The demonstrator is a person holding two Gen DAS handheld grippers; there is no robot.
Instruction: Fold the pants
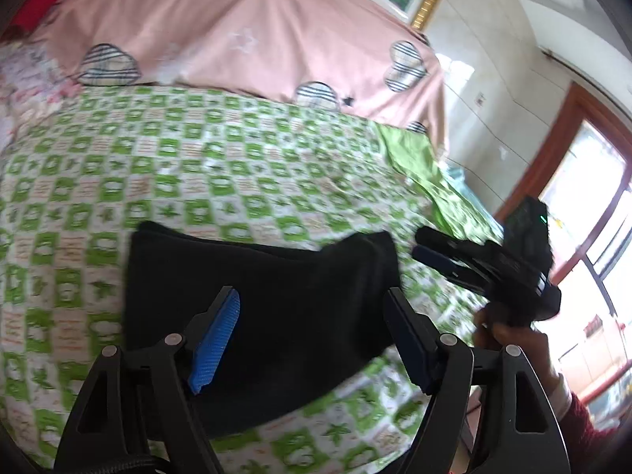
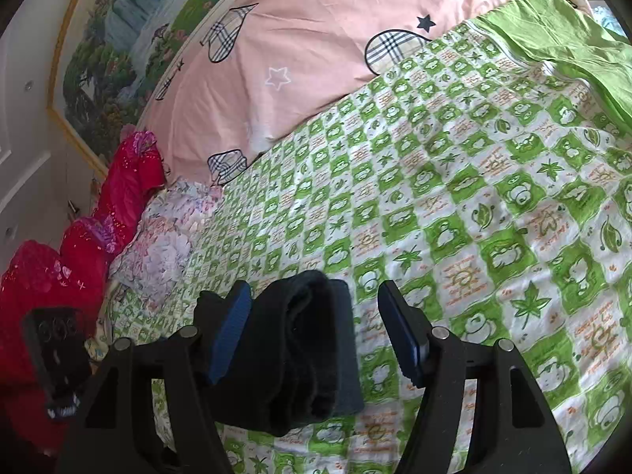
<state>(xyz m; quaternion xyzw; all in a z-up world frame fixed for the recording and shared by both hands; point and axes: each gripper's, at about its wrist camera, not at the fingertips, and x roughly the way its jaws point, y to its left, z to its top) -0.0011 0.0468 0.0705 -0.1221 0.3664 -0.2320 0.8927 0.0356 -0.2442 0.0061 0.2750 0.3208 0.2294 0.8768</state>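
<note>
The black pants (image 1: 268,308) lie folded into a thick rectangular bundle on the green-and-white checked bed sheet (image 1: 197,158). My left gripper (image 1: 312,324) is open and empty, hovering above the bundle. In the right wrist view the bundle (image 2: 304,347) lies end-on, its stacked folds showing. My right gripper (image 2: 316,328) is open and empty just above and around that end. The right gripper also shows in the left wrist view (image 1: 426,249) beside the bundle's right edge, its jaws close together there.
A pink quilt with plaid hearts (image 1: 245,31) lies along the far side of the bed. A floral pillow (image 2: 166,241) and red bedding (image 2: 98,229) sit at the left. A green cloth (image 2: 572,47) lies at the far right. A window (image 1: 584,213) is at the right.
</note>
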